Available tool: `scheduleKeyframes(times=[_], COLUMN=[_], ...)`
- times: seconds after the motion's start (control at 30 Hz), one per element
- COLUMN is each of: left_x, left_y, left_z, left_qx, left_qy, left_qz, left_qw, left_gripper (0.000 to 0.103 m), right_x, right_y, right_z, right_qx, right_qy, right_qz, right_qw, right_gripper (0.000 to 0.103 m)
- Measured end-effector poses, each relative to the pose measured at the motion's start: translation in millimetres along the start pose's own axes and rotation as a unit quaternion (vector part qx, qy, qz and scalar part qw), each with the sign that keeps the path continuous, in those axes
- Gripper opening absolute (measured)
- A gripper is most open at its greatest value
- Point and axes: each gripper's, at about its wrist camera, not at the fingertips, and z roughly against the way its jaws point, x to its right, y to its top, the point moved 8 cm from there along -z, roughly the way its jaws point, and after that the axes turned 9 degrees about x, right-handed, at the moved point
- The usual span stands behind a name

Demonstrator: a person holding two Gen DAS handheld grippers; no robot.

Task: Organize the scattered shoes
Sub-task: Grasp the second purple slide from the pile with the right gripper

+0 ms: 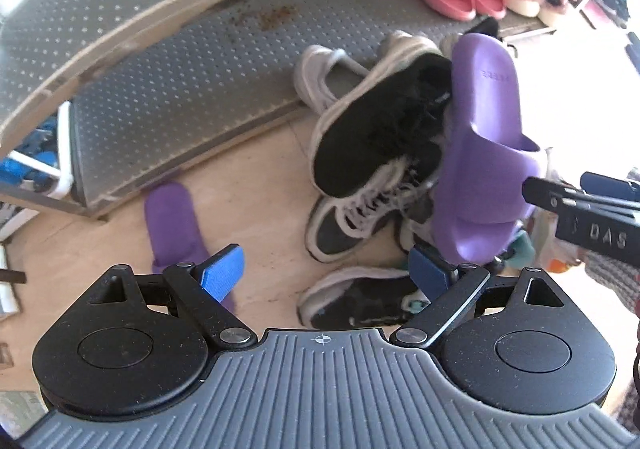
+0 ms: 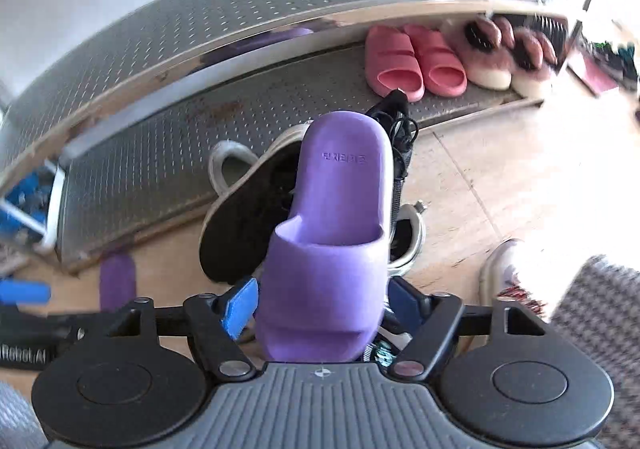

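Observation:
A purple slide slipper hangs in the air between the blue pads of my right gripper, which is shut on its toe end. In the left wrist view the same slipper hovers over a pile of sneakers, with a right finger at its side. Its mate, a second purple slipper, lies on the floor by the rack. My left gripper is open and holds nothing, above the floor between that slipper and the sneakers.
A black-soled sneaker leans on its side over a grey laced one; another lies nearer. The perforated metal rack holds pink slides and fluffy slippers on its lower shelf. A white shoe sits at right.

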Motion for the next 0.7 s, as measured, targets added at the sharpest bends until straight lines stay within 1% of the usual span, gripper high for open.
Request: scheduleKeyframes(times=[0.1, 0.13, 0.2, 0.3, 0.4, 0.47, 0.53, 0.57, 0.6, 0.63, 0.7], left_x=[-4, -5, -8, -13, -22, -31, -40, -45, -47, -54, -66], left_y=[1, 1, 0, -3, -7, -10, -12, -13, -13, -14, -15], left_z=[-4, -5, -6, -6, -5, -4, 1, 4, 5, 9, 13], left_qx=[-0.004, -0.006, -0.007, -0.007, -0.010, -0.012, -0.008, -0.004, -0.003, 0.000, 0.003], left_qy=[0.000, -0.001, 0.000, 0.003, 0.005, 0.005, 0.003, 0.002, 0.001, -0.002, -0.006], left_qz=[0.005, 0.006, 0.005, 0.002, 0.009, 0.020, 0.032, 0.037, 0.039, 0.045, 0.058], left_qw=[1.0000, 1.0000, 1.0000, 1.0000, 0.9999, 0.9997, 0.9995, 0.9993, 0.9992, 0.9990, 0.9983], left_gripper=[0.093, 0.093, 0.093, 0.093, 0.093, 0.093, 0.093, 0.093, 0.093, 0.093, 0.093], right_x=[0, 1, 4, 4, 3, 2, 0, -1, -2, -3, -11], right_y=[1, -1, -7, -16, -20, -20, -19, -18, -17, -15, -14], right_z=[-17, -24, -46, -62, -67, -61, -50, -39, -29, -21, 2], right_qx=[0.000, -0.007, -0.030, -0.047, -0.044, -0.039, -0.034, -0.032, -0.033, -0.034, -0.036], right_qy=[-0.017, -0.027, -0.048, -0.050, -0.052, -0.056, -0.061, -0.056, -0.042, -0.024, 0.025], right_qz=[-0.007, -0.004, 0.006, 0.009, 0.015, 0.024, 0.030, 0.020, -0.003, -0.025, -0.076], right_qw=[1.000, 1.000, 0.998, 0.998, 0.998, 0.997, 0.997, 0.998, 0.999, 0.999, 0.996], right_gripper=[0.094, 0.096, 0.096, 0.096, 0.096, 0.093, 0.092, 0.092, 0.091, 0.091, 0.091])
